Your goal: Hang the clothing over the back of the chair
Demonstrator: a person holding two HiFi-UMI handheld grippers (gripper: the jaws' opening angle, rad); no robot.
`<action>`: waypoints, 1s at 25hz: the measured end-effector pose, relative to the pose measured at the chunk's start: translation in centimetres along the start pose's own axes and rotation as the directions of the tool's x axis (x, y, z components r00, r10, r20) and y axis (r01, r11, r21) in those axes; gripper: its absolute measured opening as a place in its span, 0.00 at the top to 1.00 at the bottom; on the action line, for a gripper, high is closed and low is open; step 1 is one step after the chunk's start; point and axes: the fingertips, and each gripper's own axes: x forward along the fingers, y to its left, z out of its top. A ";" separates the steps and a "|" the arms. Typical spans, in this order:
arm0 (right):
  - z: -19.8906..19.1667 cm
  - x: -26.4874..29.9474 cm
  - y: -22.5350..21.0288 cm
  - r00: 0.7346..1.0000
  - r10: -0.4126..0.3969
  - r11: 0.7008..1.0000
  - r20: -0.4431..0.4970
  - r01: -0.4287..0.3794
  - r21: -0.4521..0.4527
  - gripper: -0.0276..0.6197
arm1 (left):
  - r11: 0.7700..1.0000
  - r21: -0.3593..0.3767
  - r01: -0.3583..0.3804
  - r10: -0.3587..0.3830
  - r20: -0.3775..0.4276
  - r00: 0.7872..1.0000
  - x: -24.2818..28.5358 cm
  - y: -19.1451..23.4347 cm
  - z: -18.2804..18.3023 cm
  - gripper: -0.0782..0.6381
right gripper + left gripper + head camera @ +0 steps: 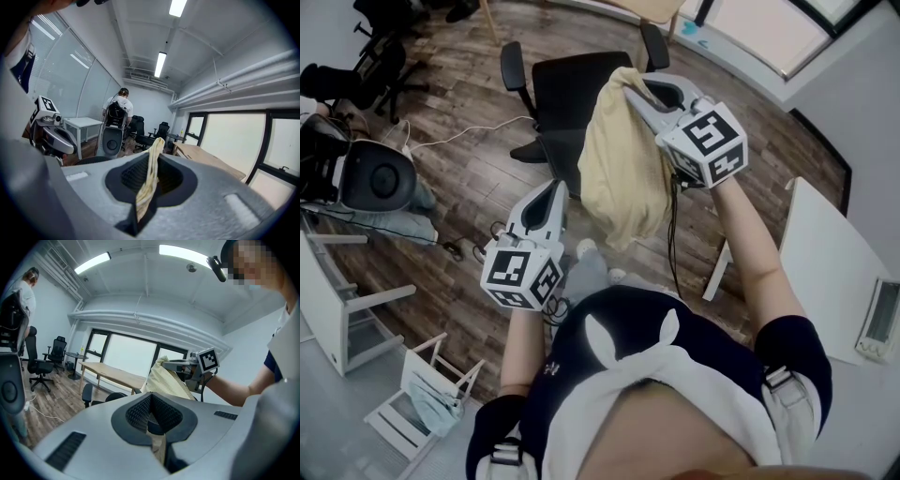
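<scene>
Soft, matt, pale-yellow cloth is seen in the clothing (623,169), creased and limp. The chair (572,94) is covered in black matt upholstery. Smooth matt grey plastic is noted on the left gripper (557,189) and right gripper (630,94), with dark ribbed pads (133,176) inside. The floor (469,178) is laid in grainy wood planks of low sheen.

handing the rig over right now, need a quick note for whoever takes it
Tools: the right tool is shut on the top edge of the yellow clothing, which hangs down from it. The left tool is shut and empty, beside the clothing and apart from it.
Things: the black chair stands on the floor just beyond the clothing.
Done: clothing lifted.
Left: drape it over the chair's back, then release.
</scene>
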 end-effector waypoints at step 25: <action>-6.4 5.0 0.4 0.965 0.093 0.995 -0.245 -0.079 0.069 0.90 | 0.999 -0.014 0.035 -0.035 0.016 0.999 2.2 2.9 2.3 0.88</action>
